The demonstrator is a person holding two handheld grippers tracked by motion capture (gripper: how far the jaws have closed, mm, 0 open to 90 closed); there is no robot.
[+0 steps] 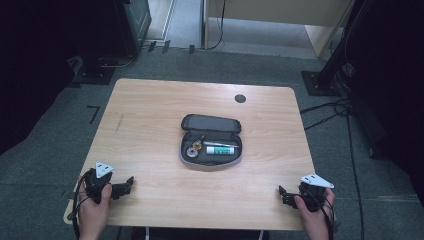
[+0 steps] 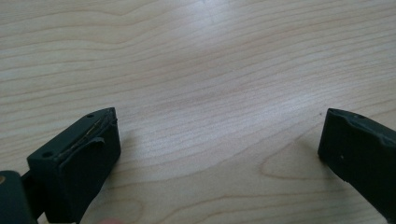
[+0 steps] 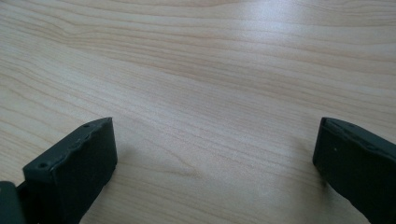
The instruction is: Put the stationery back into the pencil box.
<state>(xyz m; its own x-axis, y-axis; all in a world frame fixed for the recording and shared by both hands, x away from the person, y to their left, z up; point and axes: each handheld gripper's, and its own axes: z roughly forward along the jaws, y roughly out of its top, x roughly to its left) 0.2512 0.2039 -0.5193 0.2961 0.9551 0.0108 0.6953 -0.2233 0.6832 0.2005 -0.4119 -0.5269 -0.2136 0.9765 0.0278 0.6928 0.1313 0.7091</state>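
Grey carpet [image 1: 200,62] surrounds the scene in the high view, with dark equipment stands at the upper left and upper right of the frame and cables trailing down the right side. Filling the middle of that frame is a light wooden table [image 1: 150,105] with rounded corners; a small dark round cap [image 1: 240,98] sits in its top near the upper edge, right of centre.

At the centre of the table lies an open dark zip case [image 1: 210,140], its lid folded back toward the top of the frame. Inside the lower half rest a white and green tube [image 1: 220,150], a thin pale stick just above it, and small brass and silver round parts [image 1: 194,148] at the left; what these are exactly is too small to tell.

At the lower left of the frame a hand grips the left gripper [image 1: 126,186] over the table's near edge. Its jaws stand wide apart with nothing between them, only bare wood grain showing in the left gripper view [image 2: 217,135]. At the lower right, the right gripper [image 1: 283,194] is likewise held low over the table, jaws spread wide and empty [image 3: 215,140]. Both grippers are well apart from the case.
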